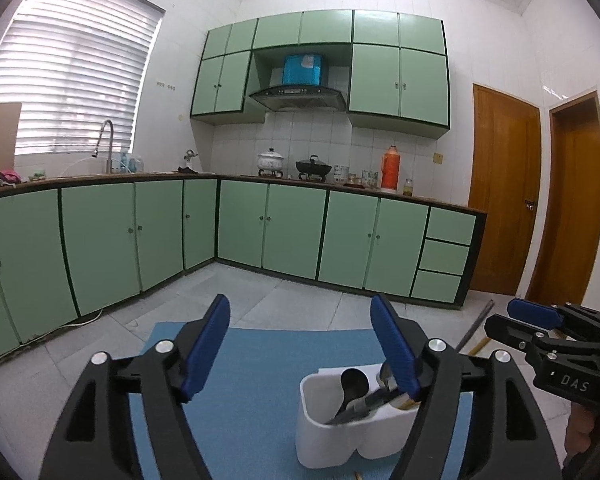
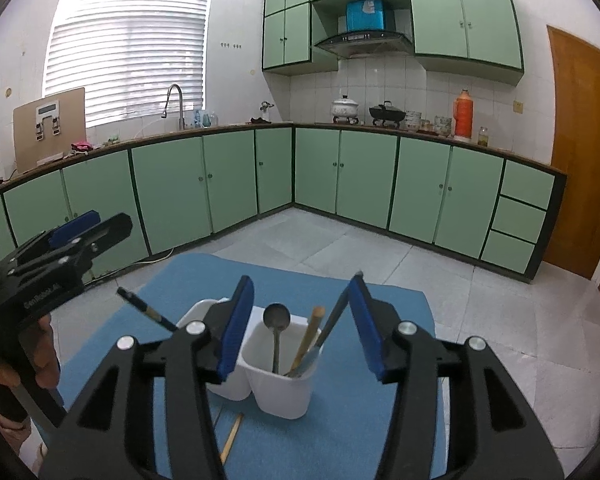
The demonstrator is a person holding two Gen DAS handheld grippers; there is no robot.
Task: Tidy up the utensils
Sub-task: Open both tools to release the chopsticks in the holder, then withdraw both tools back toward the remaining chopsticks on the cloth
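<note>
A white two-compartment utensil holder [image 2: 284, 392] stands on a blue mat [image 2: 364, 420]. One compartment holds a metal spoon [image 2: 276, 320], a wooden chopstick [image 2: 309, 340] and a dark-handled utensil [image 2: 332, 322]. Another dark-handled utensil [image 2: 146, 308] leans out of the other compartment. My right gripper [image 2: 302, 320] is open and empty above the holder. In the left wrist view the holder [image 1: 340, 428] sits low right, behind the right finger [image 1: 394, 350]. My left gripper [image 1: 300, 344] is open and empty. The right gripper [image 1: 540, 320] shows at the right edge there.
A loose wooden chopstick [image 2: 231, 438] lies on the mat in front of the holder. The mat lies on a grey tiled floor [image 2: 500, 340]. Green kitchen cabinets [image 2: 360, 184] run along the far walls. A wooden door [image 1: 504, 188] is at the right.
</note>
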